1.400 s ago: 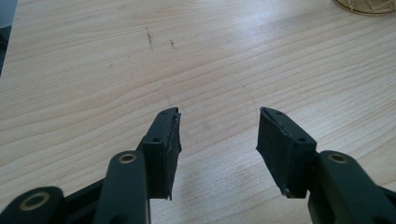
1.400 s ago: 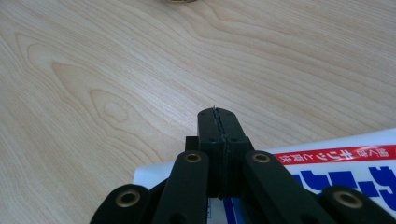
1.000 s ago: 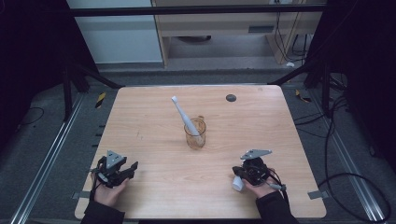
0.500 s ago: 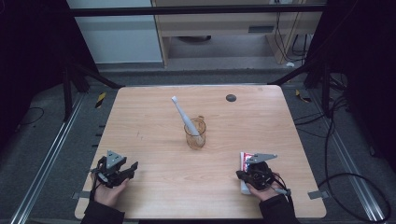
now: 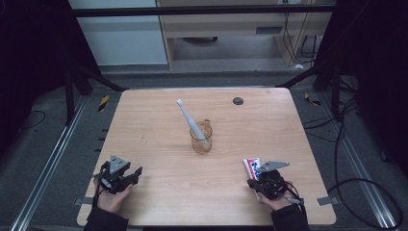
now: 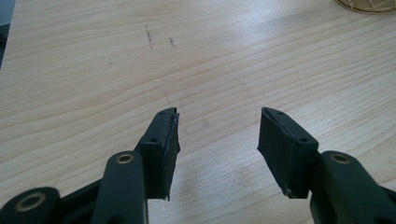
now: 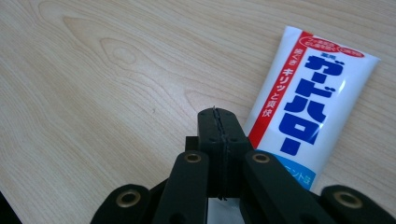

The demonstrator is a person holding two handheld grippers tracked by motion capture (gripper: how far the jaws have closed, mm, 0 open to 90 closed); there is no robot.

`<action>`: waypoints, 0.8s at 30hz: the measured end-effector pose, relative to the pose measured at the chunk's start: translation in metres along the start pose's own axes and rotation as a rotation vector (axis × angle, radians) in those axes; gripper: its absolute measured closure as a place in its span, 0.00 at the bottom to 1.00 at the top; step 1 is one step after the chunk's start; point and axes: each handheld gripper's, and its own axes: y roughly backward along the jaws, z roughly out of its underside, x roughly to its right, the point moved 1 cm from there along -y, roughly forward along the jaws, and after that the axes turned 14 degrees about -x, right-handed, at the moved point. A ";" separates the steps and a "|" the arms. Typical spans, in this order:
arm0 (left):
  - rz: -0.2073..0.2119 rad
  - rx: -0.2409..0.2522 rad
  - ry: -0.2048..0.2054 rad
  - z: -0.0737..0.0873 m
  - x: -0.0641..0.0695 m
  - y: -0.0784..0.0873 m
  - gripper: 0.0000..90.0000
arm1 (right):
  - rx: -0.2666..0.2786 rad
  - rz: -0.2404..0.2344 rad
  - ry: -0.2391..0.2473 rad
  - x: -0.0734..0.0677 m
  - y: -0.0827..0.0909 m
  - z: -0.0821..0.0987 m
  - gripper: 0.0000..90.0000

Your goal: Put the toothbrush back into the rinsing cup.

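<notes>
Wooden table [image 5: 159,144]: right tool [image 7: 219,122], closed empty, partly hides toothpaste tube [image 7: 310,98]; left tool [image 6: 218,140] wide.

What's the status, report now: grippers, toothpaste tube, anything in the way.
Left gripper open, holding nothing. Right gripper shut, holding nothing, beside the toothpaste tube lying flat on the table. Nothing in the way; cup with toothbrush stands mid-table.

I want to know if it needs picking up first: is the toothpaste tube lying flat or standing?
Lying flat. The toothpaste tube rests label-up on the table, beside the shut right gripper.
</notes>
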 end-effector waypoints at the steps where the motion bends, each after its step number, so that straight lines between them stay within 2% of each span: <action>1: 0.000 0.000 0.000 0.000 0.000 0.000 0.52 | -0.002 0.001 -0.005 0.000 0.001 0.001 1.00; 14: -0.001 -0.001 -0.001 0.000 0.000 0.000 0.52 | -0.002 0.024 -0.004 0.003 0.005 0.005 1.00; 20: 0.005 -0.007 -0.001 0.000 0.000 -0.001 0.52 | 0.043 0.019 -0.026 0.005 0.011 0.004 0.99; 24: 0.008 0.001 -0.002 -0.001 0.000 0.000 0.51 | 0.065 0.037 -0.032 0.006 0.016 0.002 0.97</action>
